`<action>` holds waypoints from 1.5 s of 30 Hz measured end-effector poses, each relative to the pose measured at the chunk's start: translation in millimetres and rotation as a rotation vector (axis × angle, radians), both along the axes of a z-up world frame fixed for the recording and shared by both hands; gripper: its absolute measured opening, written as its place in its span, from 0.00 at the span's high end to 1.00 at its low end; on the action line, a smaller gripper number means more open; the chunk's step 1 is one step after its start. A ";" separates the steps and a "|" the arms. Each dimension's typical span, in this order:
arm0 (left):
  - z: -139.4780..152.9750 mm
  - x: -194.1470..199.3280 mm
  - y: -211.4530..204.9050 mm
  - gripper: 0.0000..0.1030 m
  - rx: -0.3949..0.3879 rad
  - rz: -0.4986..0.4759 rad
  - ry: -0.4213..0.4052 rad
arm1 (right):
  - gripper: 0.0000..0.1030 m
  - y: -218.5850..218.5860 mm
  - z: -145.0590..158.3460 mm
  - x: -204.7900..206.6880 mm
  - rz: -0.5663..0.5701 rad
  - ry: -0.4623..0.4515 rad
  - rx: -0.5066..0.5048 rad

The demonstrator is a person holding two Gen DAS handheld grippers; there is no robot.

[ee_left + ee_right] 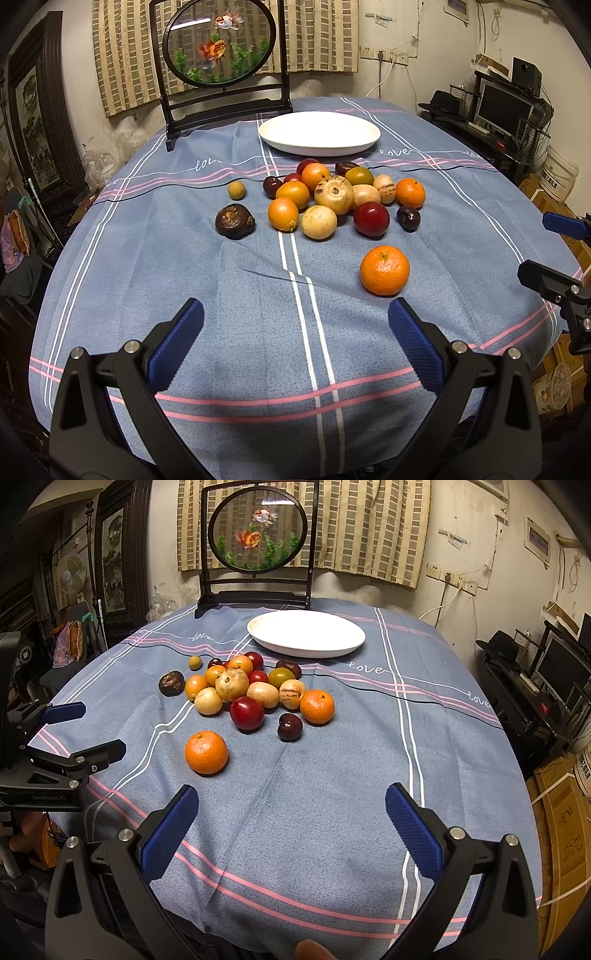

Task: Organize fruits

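Note:
A heap of mixed fruit (334,195) lies mid-table, also in the right wrist view (243,686). A lone mandarin (384,270) sits nearest me, also in the right wrist view (206,752). A dark wrinkled fruit (235,220) and a small tan one (236,189) lie left of the heap. An empty white plate (319,133) stands behind it, also in the right wrist view (306,633). My left gripper (295,317) is open and empty, short of the mandarin. My right gripper (291,805) is open and empty over bare cloth.
A framed round goldfish screen (221,44) stands at the table's back left. The blue striped tablecloth (258,350) covers the round table. A desk with a monitor (504,109) stands to the right, and cardboard boxes (561,830) lie on the floor.

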State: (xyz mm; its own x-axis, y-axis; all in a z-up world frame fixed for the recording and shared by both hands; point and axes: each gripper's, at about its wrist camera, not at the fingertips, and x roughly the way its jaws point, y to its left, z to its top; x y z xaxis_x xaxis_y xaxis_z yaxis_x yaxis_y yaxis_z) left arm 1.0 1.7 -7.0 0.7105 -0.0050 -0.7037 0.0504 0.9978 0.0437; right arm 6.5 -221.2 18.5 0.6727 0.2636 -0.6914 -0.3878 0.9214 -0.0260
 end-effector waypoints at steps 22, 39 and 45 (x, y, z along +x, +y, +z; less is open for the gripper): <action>-29.2 25.2 67.2 0.02 -0.100 0.113 0.033 | 0.20 76.7 -38.4 46.4 0.191 0.132 0.072; -23.2 56.9 91.4 0.02 -0.095 0.146 0.017 | 0.55 101.4 -66.0 71.9 0.223 0.203 -0.025; -19.7 102.2 86.3 0.02 -0.006 0.007 -0.003 | 0.55 90.0 -68.5 72.3 0.223 0.196 0.056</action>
State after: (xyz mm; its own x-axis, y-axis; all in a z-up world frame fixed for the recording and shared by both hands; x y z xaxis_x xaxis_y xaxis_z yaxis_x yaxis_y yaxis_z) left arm 103.2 87.9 -26.7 0.7124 -0.0042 -0.7017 0.0430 0.9984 0.0377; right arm 78.8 -131.2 -49.9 0.4492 0.4315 -0.7823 -0.5738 0.8105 0.1176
